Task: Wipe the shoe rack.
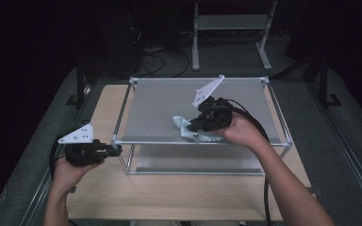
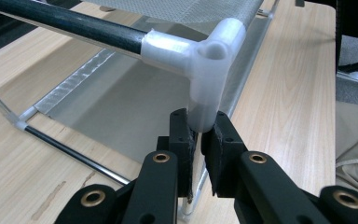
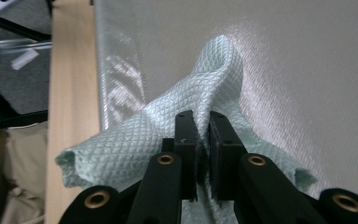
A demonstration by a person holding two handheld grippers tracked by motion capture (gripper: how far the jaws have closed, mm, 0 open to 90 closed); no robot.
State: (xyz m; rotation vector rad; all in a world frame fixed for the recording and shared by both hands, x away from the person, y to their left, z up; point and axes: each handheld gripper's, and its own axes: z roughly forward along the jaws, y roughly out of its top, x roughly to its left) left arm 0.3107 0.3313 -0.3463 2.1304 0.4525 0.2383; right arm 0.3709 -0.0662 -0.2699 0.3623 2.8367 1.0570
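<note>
While my left gripper (image 2: 199,140) clamps the frame's corner post (image 2: 204,100), my right gripper (image 3: 203,140) pinches the cloth (image 3: 168,126).
Cloth lies on the mesh shelf (image 1: 169,101), its length stretching ahead of those pressed jaws.

Cloth (image 3: 200,93) is waffle-textured, matt; mesh (image 3: 307,70) shiny (perhaps woven fabric); corner joint (image 2: 209,70) smooth white plastic; table (image 2: 289,93) matt wood.

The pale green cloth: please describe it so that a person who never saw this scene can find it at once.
On the wooden table stands a frame rack with a grey mesh top. Near its front edge lies the pale green cloth, pinched by the right gripper. It is the one soft, quilted, crumpled thing among hard bars and mesh.
</note>
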